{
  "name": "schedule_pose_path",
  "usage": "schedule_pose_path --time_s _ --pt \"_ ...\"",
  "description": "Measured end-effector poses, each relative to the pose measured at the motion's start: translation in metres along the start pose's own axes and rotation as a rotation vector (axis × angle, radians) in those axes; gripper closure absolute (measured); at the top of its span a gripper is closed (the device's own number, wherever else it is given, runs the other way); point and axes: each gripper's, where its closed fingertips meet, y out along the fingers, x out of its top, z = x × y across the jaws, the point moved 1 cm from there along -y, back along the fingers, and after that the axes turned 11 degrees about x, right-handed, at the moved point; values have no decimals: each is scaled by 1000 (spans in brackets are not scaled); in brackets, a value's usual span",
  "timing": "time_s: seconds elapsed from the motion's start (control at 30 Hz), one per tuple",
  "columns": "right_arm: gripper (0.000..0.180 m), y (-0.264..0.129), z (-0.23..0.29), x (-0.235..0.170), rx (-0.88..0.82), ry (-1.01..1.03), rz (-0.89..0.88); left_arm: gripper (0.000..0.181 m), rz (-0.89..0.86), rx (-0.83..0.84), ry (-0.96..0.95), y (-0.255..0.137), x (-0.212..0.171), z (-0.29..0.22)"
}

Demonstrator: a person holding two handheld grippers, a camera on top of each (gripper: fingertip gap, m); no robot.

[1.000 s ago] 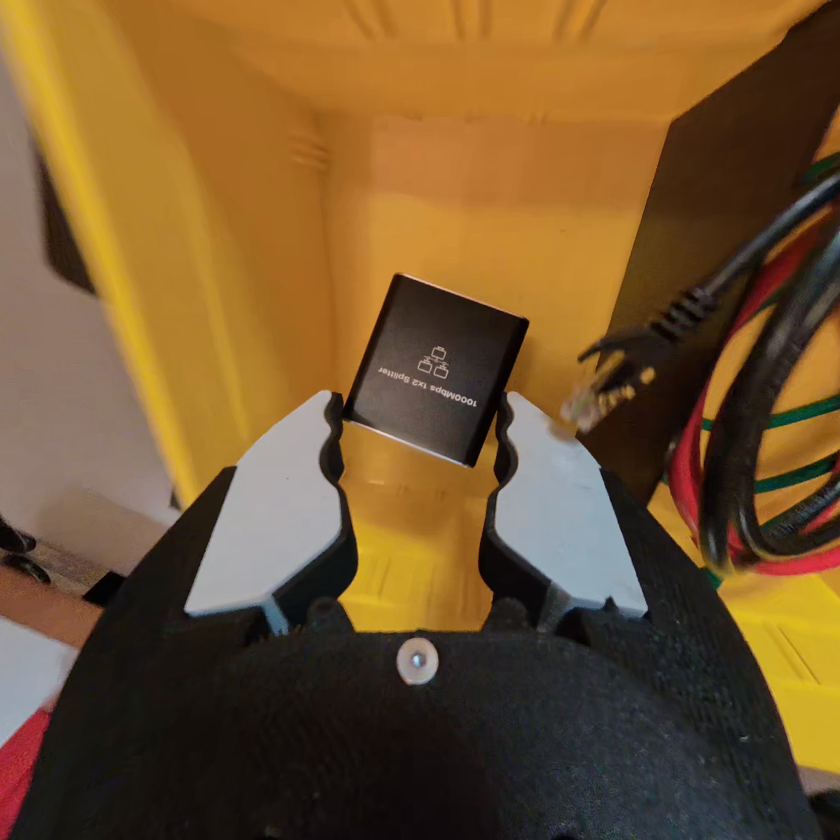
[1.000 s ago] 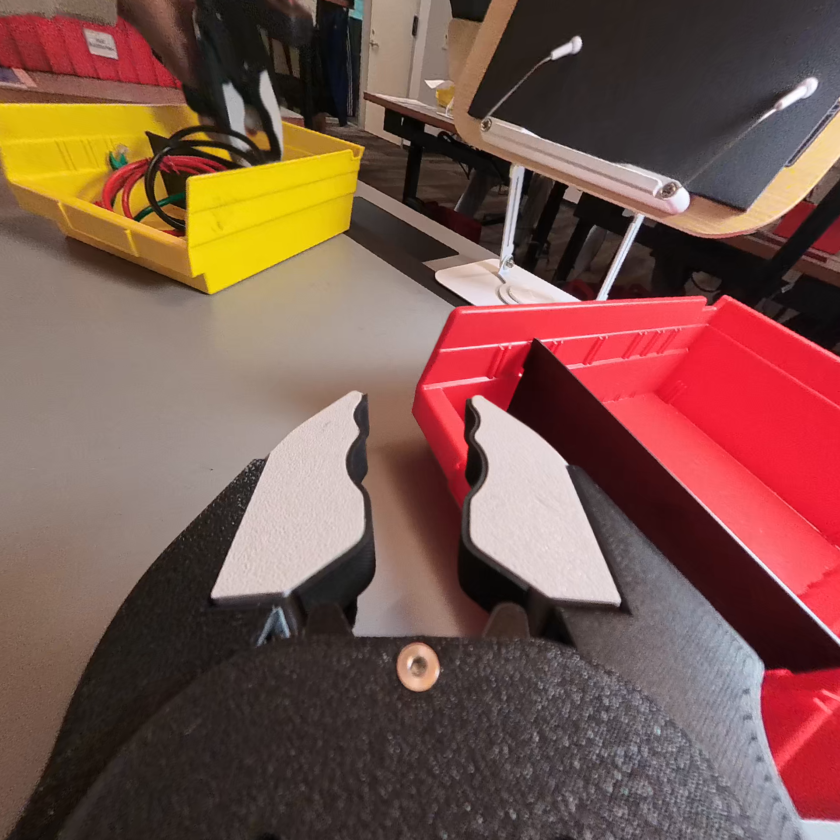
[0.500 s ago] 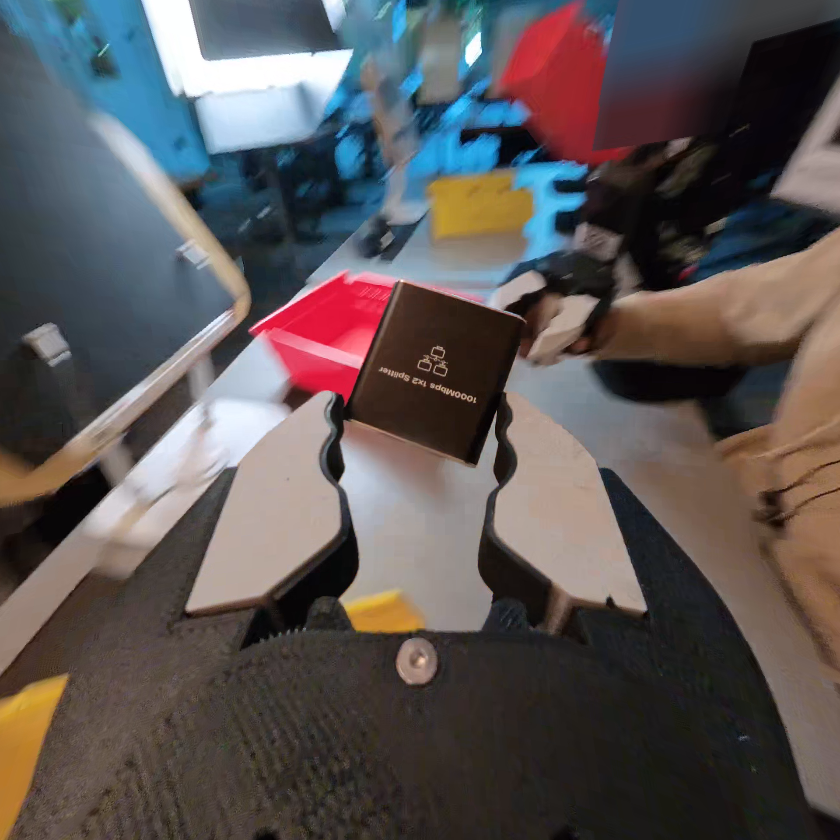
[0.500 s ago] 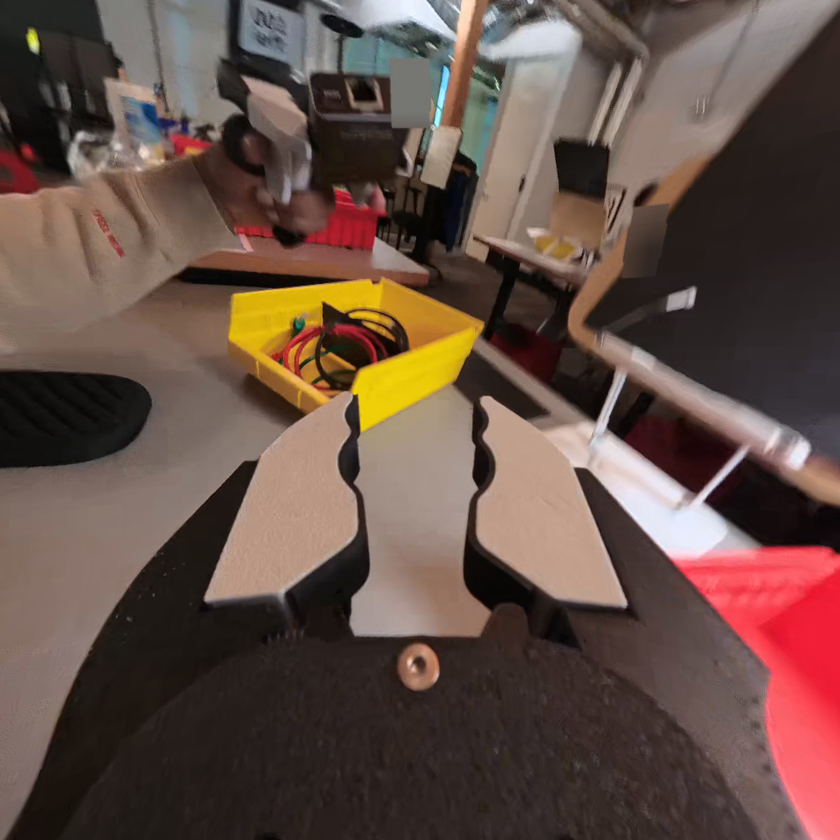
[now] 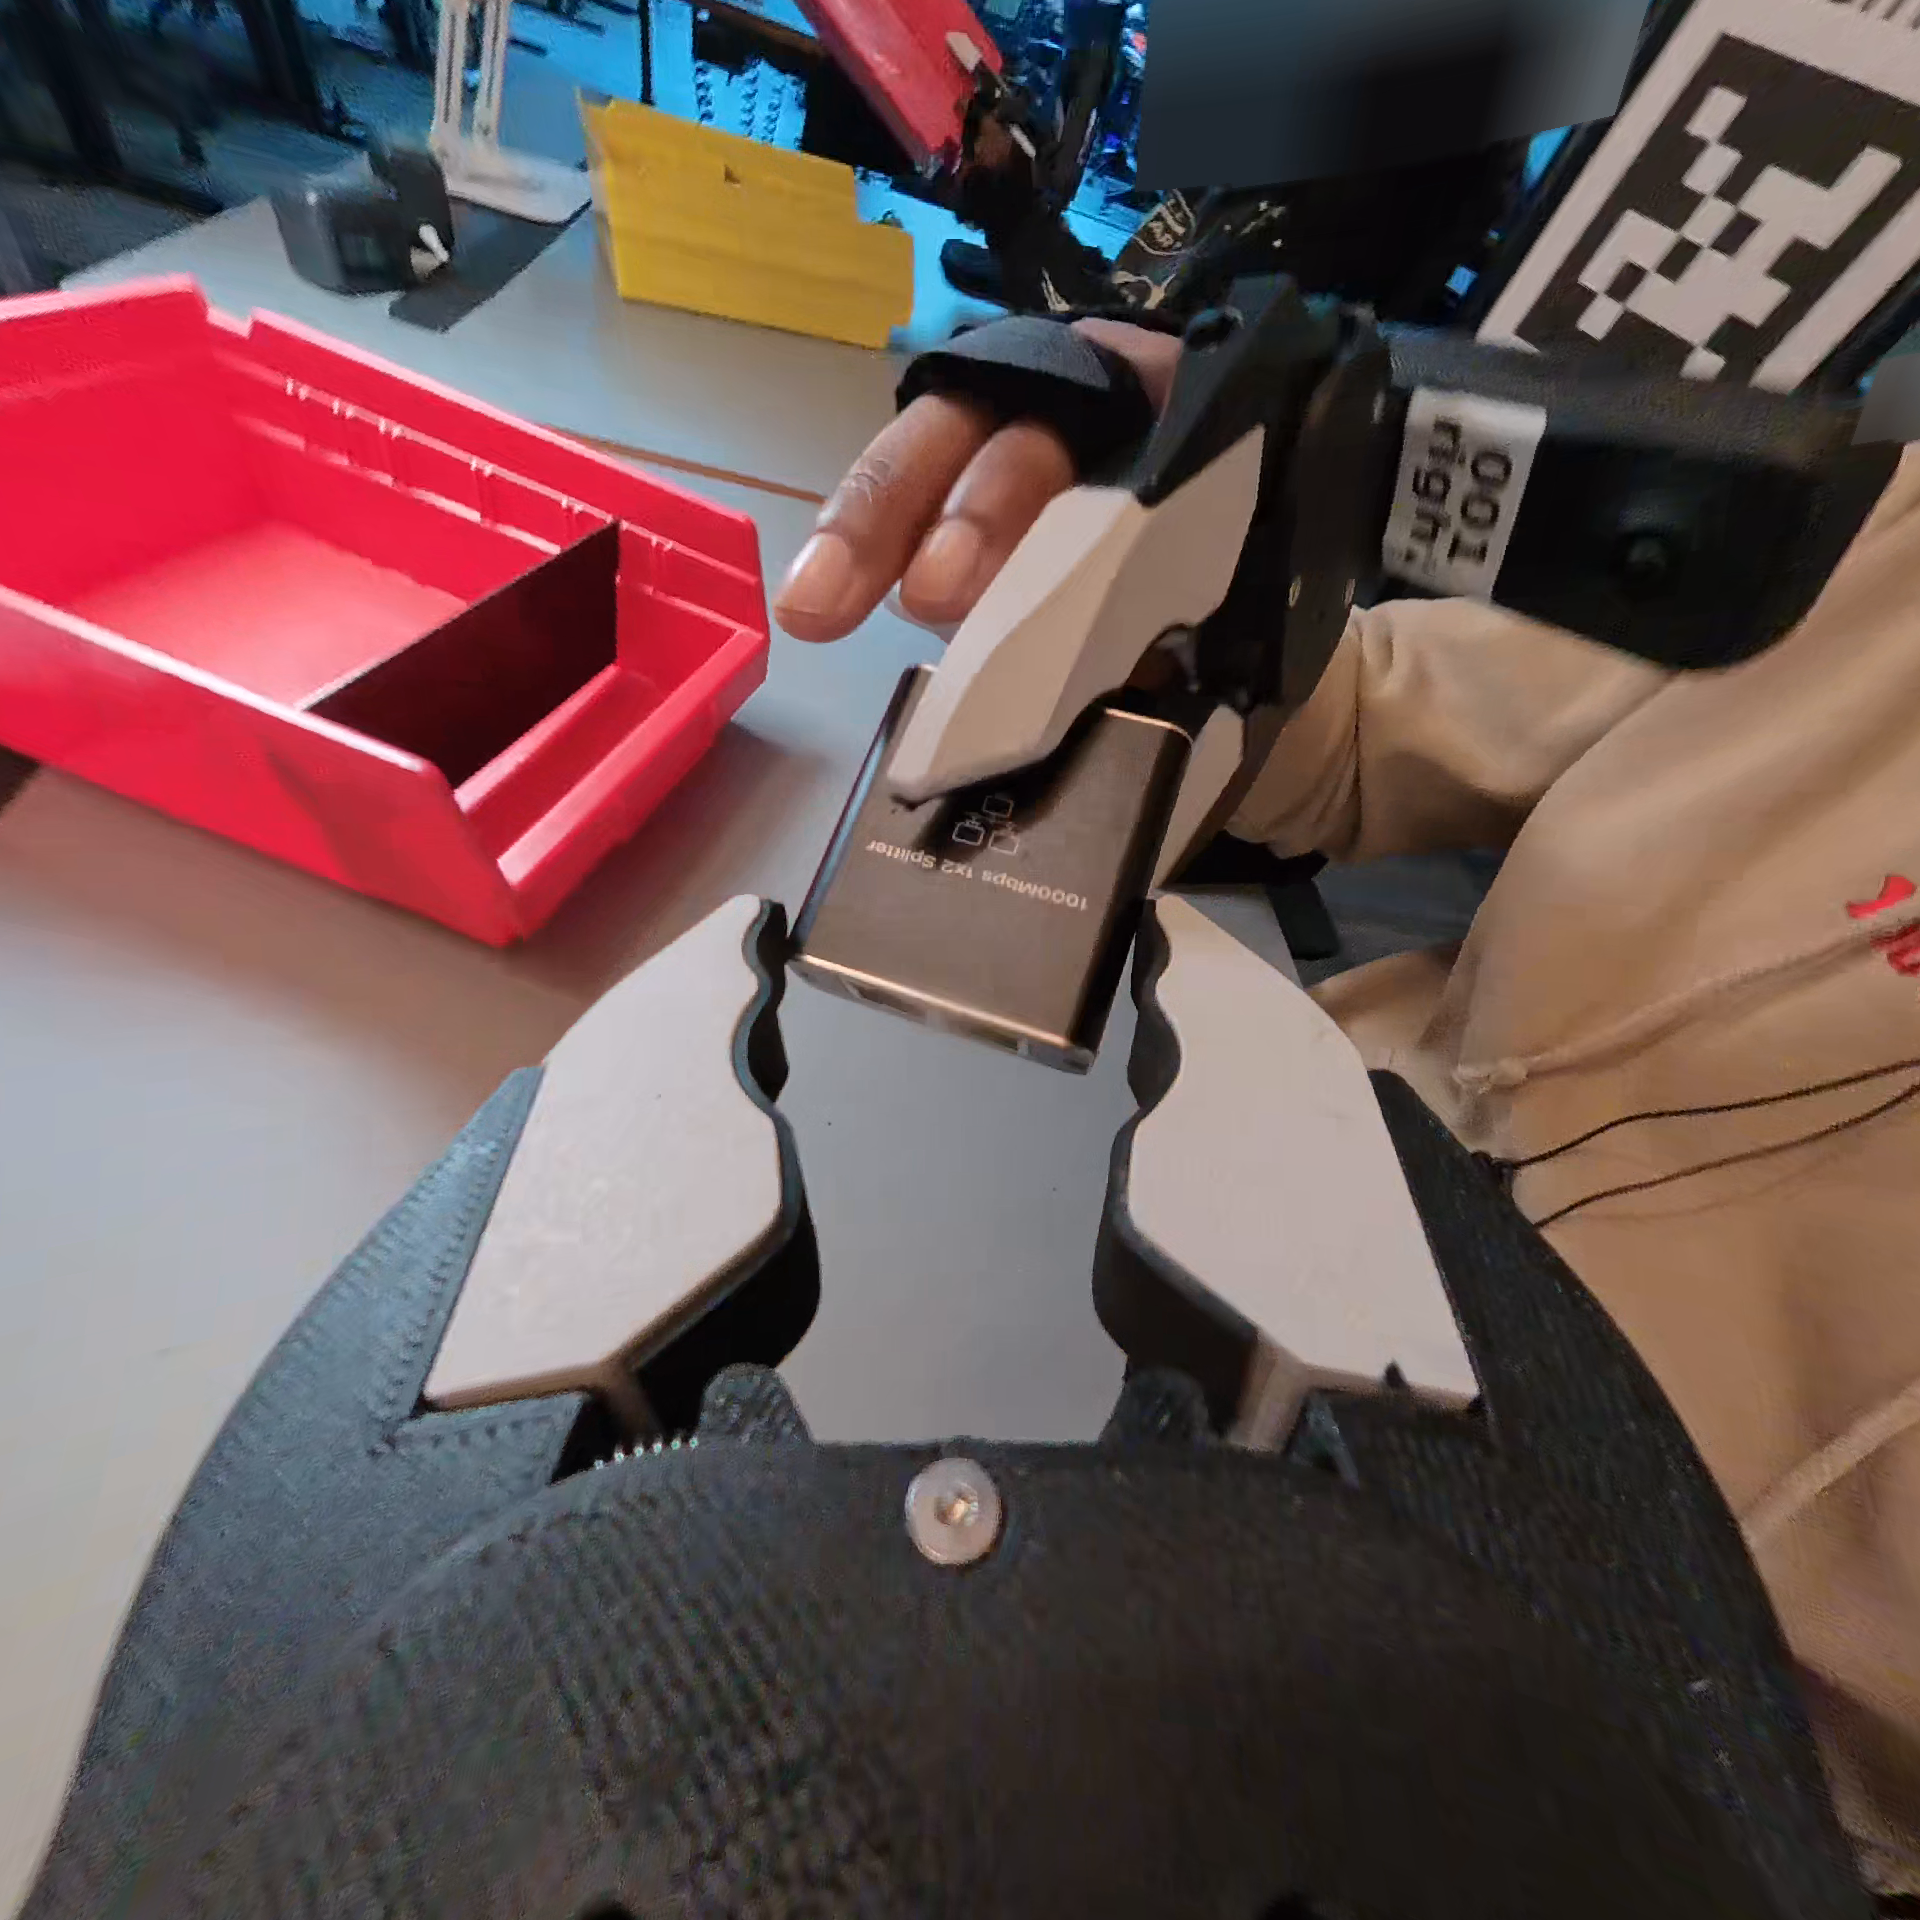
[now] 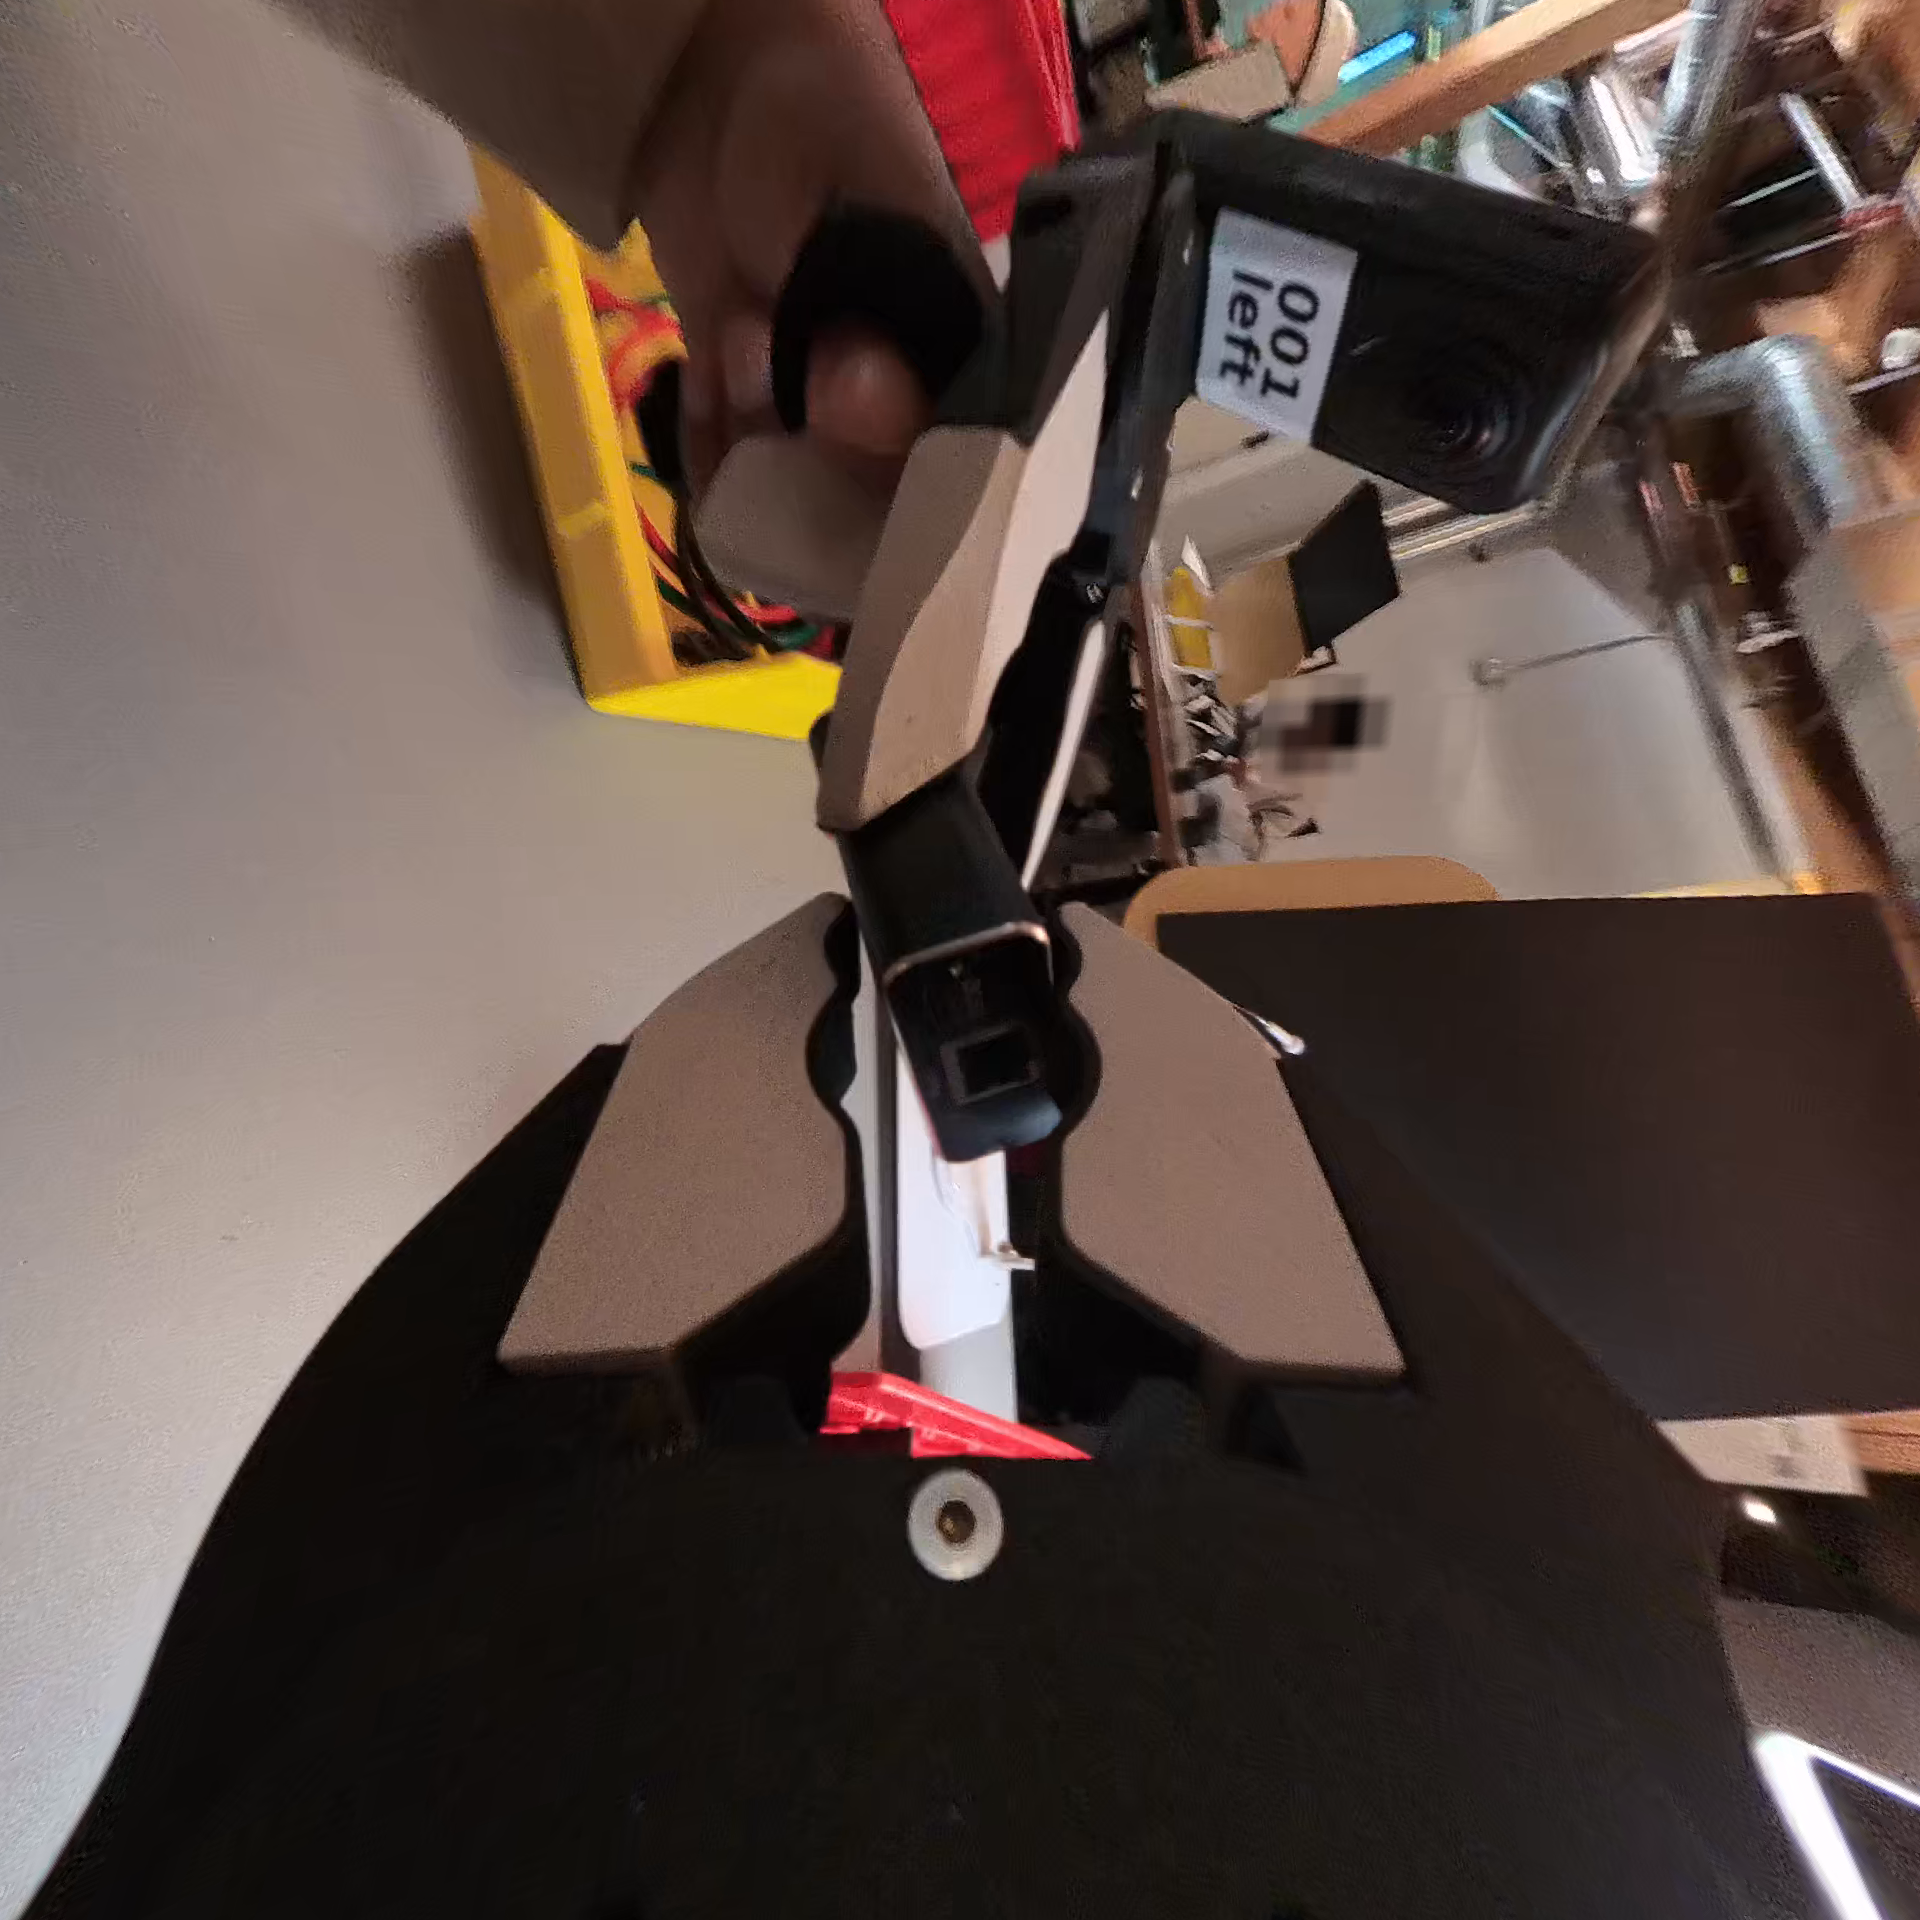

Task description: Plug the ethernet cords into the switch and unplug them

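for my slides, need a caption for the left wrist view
Both grippers grip the black switch above the grey table, beside an empty red bin.

Smooth grey tabletop underfoot, matte, evenly lit. Far left, white metal stand on table edge. Beyond, cluttered workroom in blue-tinted light. Right wrist view: pale wall, black board with rounded wooden edge on right.

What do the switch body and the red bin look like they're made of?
Switch: likely brushed, dark anodised metal; fine sheen, bright bare edge at its end. Red bin: moulded plastic, glossy, with ribbed walls and a matte black divider, material unclear.
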Motion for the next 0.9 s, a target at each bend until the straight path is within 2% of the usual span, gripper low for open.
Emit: schedule_pose_path --time_s 0.07,0.13,0.23,0.33,0.43,0.5,0.67,0.73,0.77,0.9 --pt "149 6 2 -8 -4 39 -31 116 8 20 -62 1 -4 7" --pt "154 4 -2 -8 -10 150 -151 117 -39 34 -70 -4 3 8" --pt "154 -13 -17 -6 28 431 -414 118 -157 86 48 -19 23 1" --pt "154 -43 -33 1 85 666 -760 119 -194 186 207 -27 34 -8" --pt "155 -66 -41 14 162 762 -1006 125 -214 265 296 -23 44 -18" --pt "154 -74 -40 23 211 770 -1088 129 -227 289 349 -18 49 -28" --pt "154 -71 -30 39 272 737 -1095 133 -255 323 468 -12 59 -49" --pt "154 -69 -28 39 276 738 -1087 156 -234 321 522 -11 55 -54" --pt "154 -68 -27 38 291 742 -1075 156 -222 330 538 -11 54 -54" --pt "153 -55 -15 29 297 638 -812 157 -151 337 598 -13 43 -48"
